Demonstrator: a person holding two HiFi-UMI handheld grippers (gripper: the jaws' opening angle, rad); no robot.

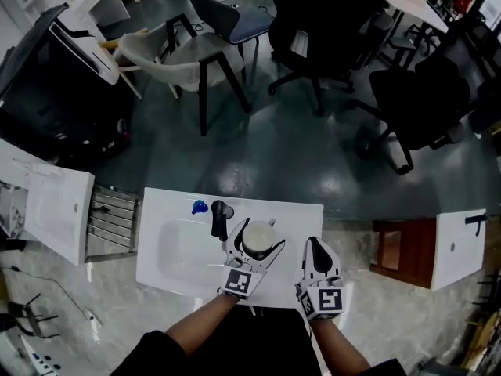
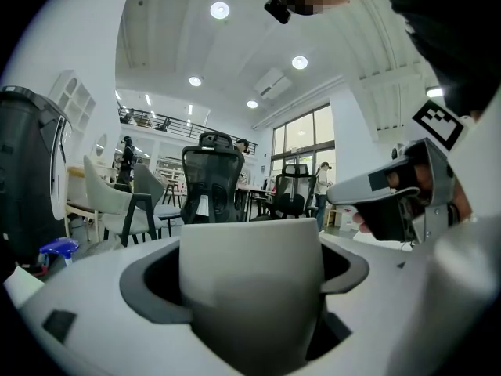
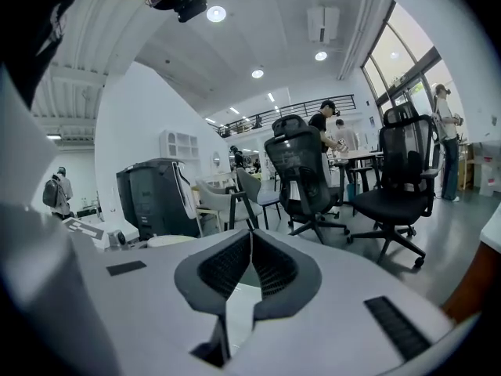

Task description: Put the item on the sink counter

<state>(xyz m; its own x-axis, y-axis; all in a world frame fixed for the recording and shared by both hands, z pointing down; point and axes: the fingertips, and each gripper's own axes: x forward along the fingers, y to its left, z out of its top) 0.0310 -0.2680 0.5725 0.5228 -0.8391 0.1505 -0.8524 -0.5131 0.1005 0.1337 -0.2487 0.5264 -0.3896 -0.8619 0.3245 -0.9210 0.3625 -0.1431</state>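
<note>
One white sink counter [image 1: 300, 216] is the biggest thing here, standing on a grey floor with office chairs beyond it, its shallow basin [image 1: 182, 249] sunk into the left part and a flat strip left bare on the right. Over that strip, just right of the basin and a little in from the back edge, the left gripper [image 1: 255, 249] has its jaws spread around a white cup [image 1: 258, 236] and pressed to its sides. The left gripper view shows the cup's wall [image 2: 250, 276] filling the gap between the dark pads. The right gripper [image 1: 317, 257] sits near the counter's front right corner, apart from the cup, its jaws [image 3: 250, 266] together with nothing between them. A black faucet [image 1: 220, 218] stands close to the cup's left, and a small blue thing [image 1: 199, 207] lies at the back edge beyond it; what it is cannot be told. Whether the cup's base already touches the counter is unclear. This looks like the set-down step: the next move calls for lowering the cup flat onto the strip, clear of the faucet and basin rim, then spreading the left jaws and drawing back without tipping it.
</note>
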